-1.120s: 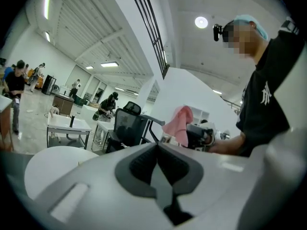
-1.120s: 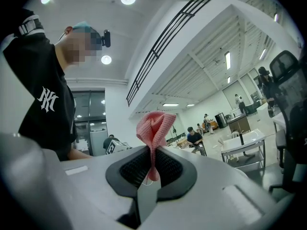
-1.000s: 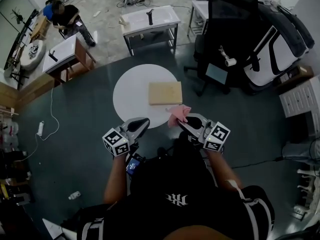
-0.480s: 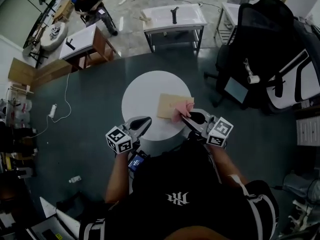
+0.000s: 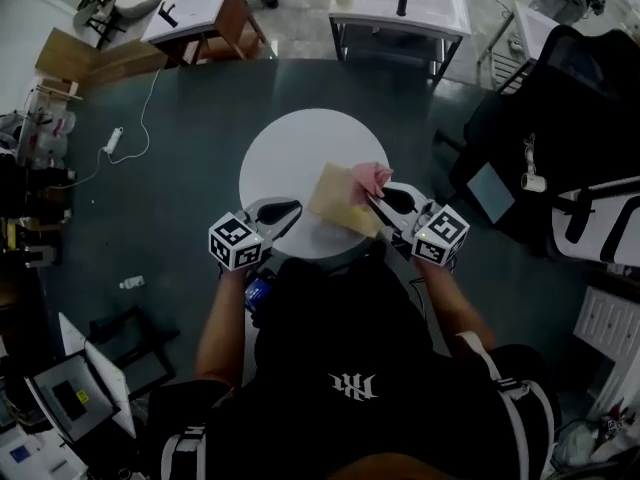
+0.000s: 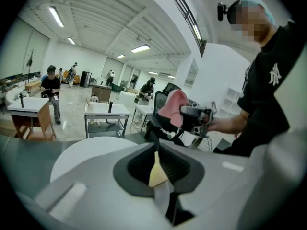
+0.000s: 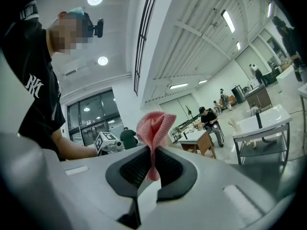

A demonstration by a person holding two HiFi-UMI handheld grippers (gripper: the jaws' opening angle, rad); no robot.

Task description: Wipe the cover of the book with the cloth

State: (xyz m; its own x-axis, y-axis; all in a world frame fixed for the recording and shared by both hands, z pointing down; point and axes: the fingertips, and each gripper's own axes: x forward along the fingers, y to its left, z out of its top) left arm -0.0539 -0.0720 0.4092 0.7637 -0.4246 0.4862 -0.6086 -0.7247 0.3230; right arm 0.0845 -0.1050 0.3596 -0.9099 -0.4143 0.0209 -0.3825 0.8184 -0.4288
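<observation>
The left claw (image 5: pixel 287 209) is clamped on the left edge of the tan book (image 5: pixel 338 201), which lies tilted over the near side of the round white desk (image 5: pixel 290 148). The right claw (image 5: pixel 380 196) pinches the pink cloth (image 5: pixel 369 176), which bunches up past its tips beside the book's far right corner.

White interlocked monogram (image 7: pixel 35 83), reading like NY, sits on the chest of the person's black shirt (image 7: pixel 24 109), clearest in both gripper views.
</observation>
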